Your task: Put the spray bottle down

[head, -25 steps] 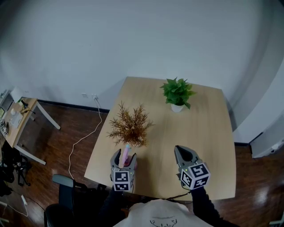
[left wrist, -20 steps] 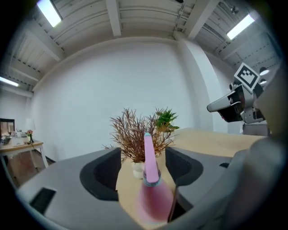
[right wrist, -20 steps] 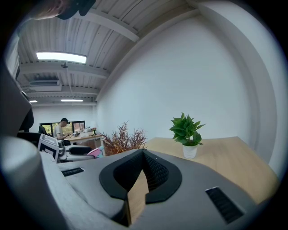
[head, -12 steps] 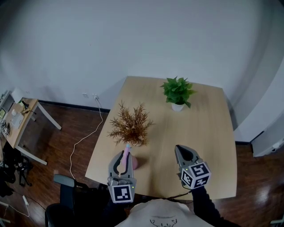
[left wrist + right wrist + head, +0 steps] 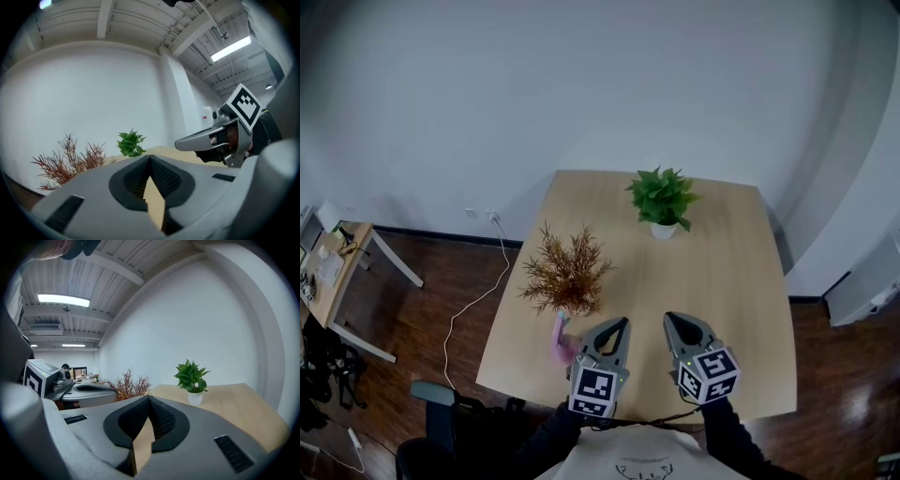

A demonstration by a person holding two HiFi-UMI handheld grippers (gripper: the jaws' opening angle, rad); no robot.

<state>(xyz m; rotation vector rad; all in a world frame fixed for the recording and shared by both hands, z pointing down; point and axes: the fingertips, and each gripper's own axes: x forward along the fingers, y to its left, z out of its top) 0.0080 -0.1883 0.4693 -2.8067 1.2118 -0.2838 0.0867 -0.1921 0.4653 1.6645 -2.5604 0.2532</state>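
Standing on the table (image 5: pixel 727 267) near its front left corner, the spray bottle (image 5: pixel 562 341) is free of both tools and rests just in front of the dried plant (image 5: pixel 565 274). The left gripper (image 5: pixel 617 326) is beside the bottle on its right, close but with a visible gap. Its jaws are pressed together with nothing between them, as its own view confirms: the left gripper (image 5: pixel 150 157) shows only bare tabletop past the meeting tips, and the bottle is outside that view. From the jaw tips the bottle therefore lies off to the left and slightly back toward the person, not ahead along the jaw line. The bottle's long axis appears upright, its narrow pink head reading toward the dried plant only because of the steep head view; this is a judgement, since no side view shows it. The right gripper (image 5: pixel 677 321) is farther away, on the other side of the left one, and is likewise closed on nothing, as the right gripper (image 5: pixel 149 399) shows in its own view. The green potted plant (image 5: pixel 661 199) stands well apart at the far side. Judged from this layout, the set-down is complete. Any further contact with the bottle would fall to the left tool, which would first need to spread its jaws and swing left.
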